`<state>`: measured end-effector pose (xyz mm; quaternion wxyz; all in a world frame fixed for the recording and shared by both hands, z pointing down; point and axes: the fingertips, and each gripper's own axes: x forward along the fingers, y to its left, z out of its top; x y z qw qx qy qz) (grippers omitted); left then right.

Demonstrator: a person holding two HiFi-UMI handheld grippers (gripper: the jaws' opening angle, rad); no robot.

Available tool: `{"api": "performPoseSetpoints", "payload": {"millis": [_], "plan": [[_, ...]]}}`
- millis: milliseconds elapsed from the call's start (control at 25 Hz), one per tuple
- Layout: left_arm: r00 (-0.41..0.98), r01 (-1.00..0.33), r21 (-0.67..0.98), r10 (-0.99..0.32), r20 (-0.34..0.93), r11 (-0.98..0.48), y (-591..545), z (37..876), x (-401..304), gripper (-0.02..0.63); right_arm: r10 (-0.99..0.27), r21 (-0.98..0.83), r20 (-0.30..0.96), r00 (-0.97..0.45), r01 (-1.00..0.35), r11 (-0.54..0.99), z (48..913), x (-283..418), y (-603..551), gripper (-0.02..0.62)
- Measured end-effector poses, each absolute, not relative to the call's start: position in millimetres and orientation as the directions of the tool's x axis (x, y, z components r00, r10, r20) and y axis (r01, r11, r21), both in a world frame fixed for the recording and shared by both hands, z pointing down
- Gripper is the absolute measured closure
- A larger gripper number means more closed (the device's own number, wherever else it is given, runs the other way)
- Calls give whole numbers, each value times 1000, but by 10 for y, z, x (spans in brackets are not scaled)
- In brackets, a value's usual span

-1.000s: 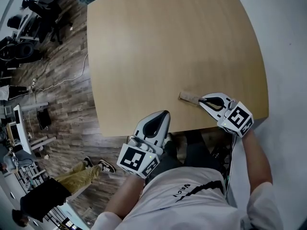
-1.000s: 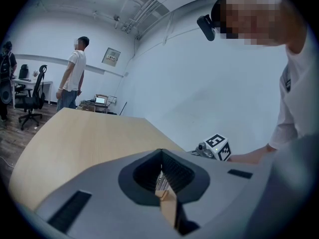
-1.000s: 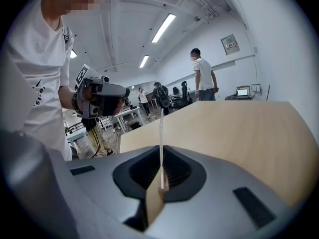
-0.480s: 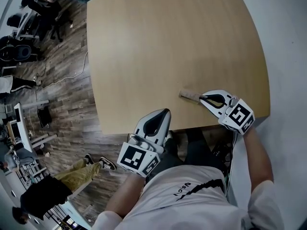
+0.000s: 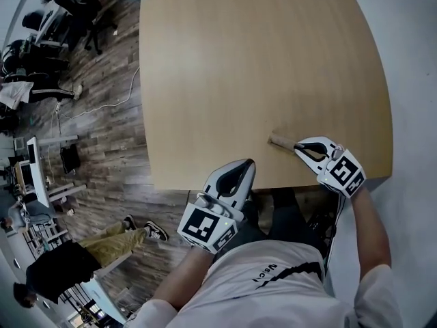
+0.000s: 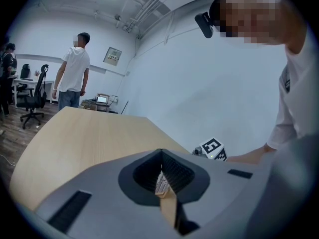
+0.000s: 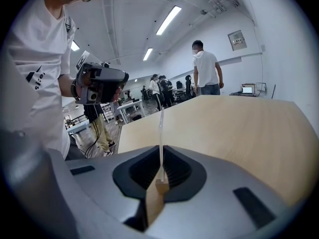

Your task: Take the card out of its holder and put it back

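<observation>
Pinching the card (image 6: 160, 184) in the left claw (image 6: 161, 158), low centre of the head view by the table (image 5: 259, 60) edge. Clamping the holder (image 7: 161, 185) in the right claw (image 7: 161, 156), lower right. Apparently halfway, card out. Next: needs lining up with the holder's slot, hard to see here.

The head camera looks steeply down on the table (image 5: 259, 67), which both low gripper views skim.

The table top (image 5: 259, 60) lay open ahead of my left gripper (image 5: 250, 162), all the way across. Only the holder (image 5: 278, 140) stood up, at the tips of my right gripper (image 5: 295, 145).
</observation>
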<state>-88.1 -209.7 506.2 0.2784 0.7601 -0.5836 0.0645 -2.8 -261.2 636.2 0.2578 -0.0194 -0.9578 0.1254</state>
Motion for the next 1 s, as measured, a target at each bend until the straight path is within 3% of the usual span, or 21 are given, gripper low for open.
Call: {"api": "performPoseSetpoints", "payload": {"millis": [520, 640, 1000], "plan": [[318, -922, 345, -856, 407, -178, -2044, 5084, -917, 594, 98, -237, 558, -824, -45, 970, 6706, -69, -2517, 568], [320, -920, 344, -863, 391, -186, -2103, 5069, -964, 594, 82, -220, 577, -813, -57, 974, 6682, -92, -2609, 540], [382, -900, 346, -862, 333, -265, -1907, 4916, -908, 594, -109, -168, 596, -796, -256, 952, 6253, 258, -2548, 534]]}}
